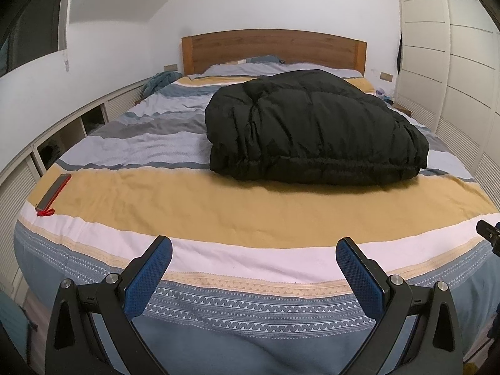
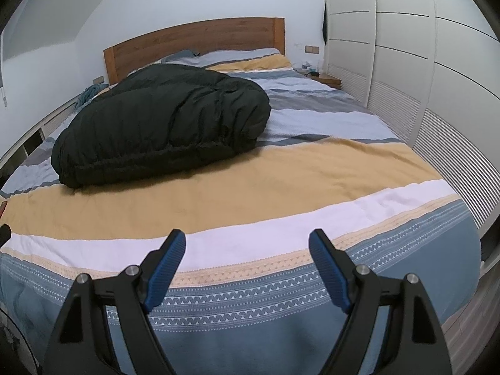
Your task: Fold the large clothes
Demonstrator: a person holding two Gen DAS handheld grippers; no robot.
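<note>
My left claw [image 1: 254, 247] hangs released over the foot of the bed [image 1: 218, 206], its blue pads [image 1: 150, 278] spread wide with nothing between them, and my right claw [image 2: 247, 239] is the same — fingers apart, empty, above the patterned blue border of the striped duvet [image 2: 281, 168]. Further up the bed I see the black puffer coat [image 1: 315, 131] lying in a bulky folded bundle across the grey and white stripes, its near edge touching the yellow band — well apart from both claws. A phone with a red strap [image 1: 54, 192] lies near the bed's left edge, and the wooden headboard [image 1: 275, 45] stands against the white wall beyond.
</note>
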